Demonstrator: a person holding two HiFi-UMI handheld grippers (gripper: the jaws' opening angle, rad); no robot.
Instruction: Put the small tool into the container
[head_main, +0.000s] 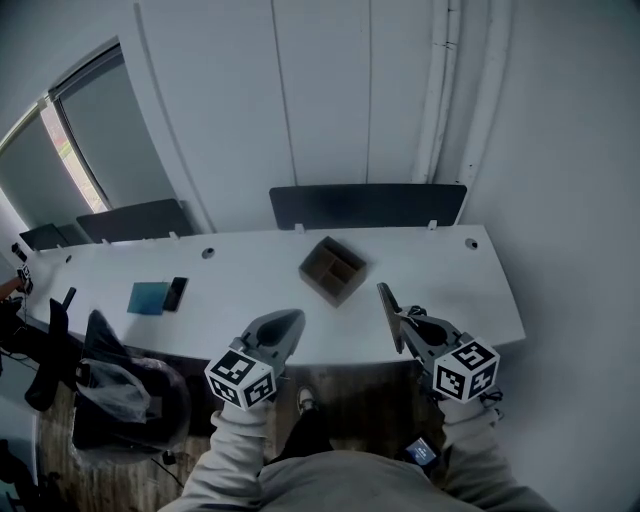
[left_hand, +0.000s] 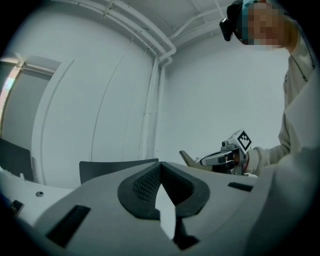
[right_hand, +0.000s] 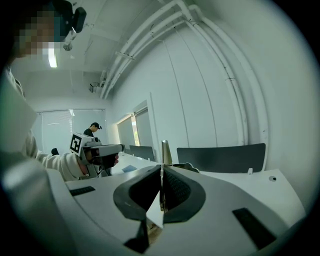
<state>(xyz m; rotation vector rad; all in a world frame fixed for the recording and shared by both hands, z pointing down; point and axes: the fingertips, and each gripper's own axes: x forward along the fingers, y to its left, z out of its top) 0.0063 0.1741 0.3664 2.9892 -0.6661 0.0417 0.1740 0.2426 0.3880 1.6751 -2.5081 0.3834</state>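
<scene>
Grippers: two, one in each hand, both held above the near edge of the white table (head_main: 250, 262) and well apart from each other.

Right gripper (head_main: 408, 322): jaws closed on the small tool (head_main: 388, 312), a thin flat blade. The blade is pinched edge-on between the pads and sticks out past the fingertips. In the right gripper view it stands upright along the line where the jaws meet. The tool touches nothing but the pads and hangs clear of the table.

Left gripper (head_main: 293, 318): jaws closed, the pads meeting at the tips. Nothing is between them and they touch nothing.

Container (head_main: 333, 268): one, a brown box open at the top and divided inside; the number of compartments cannot be made out. It sits on the table beyond the two grippers, roughly between them, turned corner-on to the person. The tool is well short of it and to its right.

Other items counted on the table, towards its left end: one blue pad (head_main: 148, 297) and one black phone (head_main: 176, 293), lying just beside each other. Three dark panels stand along the table's far edge; the largest (head_main: 367, 205) is behind the container.

One black chair (head_main: 120, 400) stands at lower left with a clear plastic bag (head_main: 115, 385) on it.

One further person (right_hand: 93, 129) shows far off in the right gripper view.
</scene>
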